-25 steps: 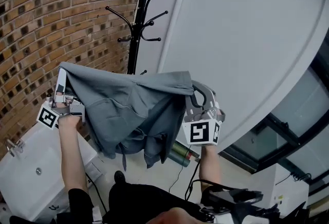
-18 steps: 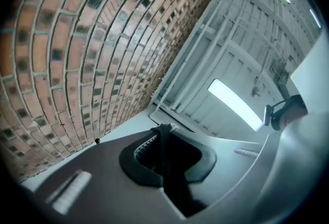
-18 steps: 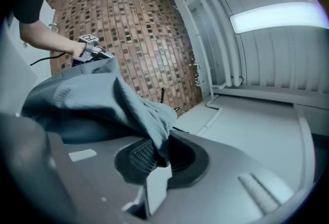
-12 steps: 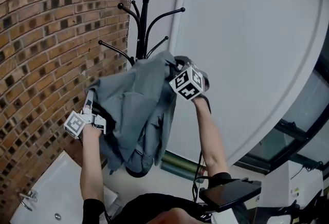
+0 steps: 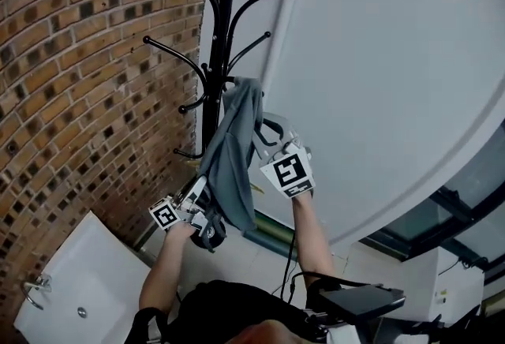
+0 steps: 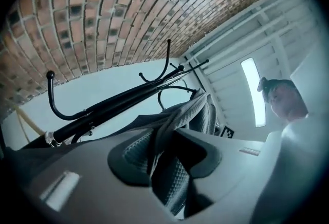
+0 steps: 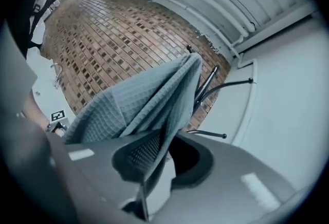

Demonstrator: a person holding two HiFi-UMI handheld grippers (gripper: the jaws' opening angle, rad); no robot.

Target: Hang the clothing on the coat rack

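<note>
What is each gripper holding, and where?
The grey garment, draped on the coat rack: a low fold lies between the opening jaws of the left gripper, a higher fold between those of the right gripper. Neither clamps it.

Grey garment (waffle-knit, bunched narrow) hangs from mid hook of black coat rack.

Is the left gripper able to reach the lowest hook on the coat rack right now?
Probably yes. The left gripper sits beside the coat rack, just below its lowest hook, with nothing between them. Its jaws are opening, with the grey shirt between them, so it may soon be free.
</note>
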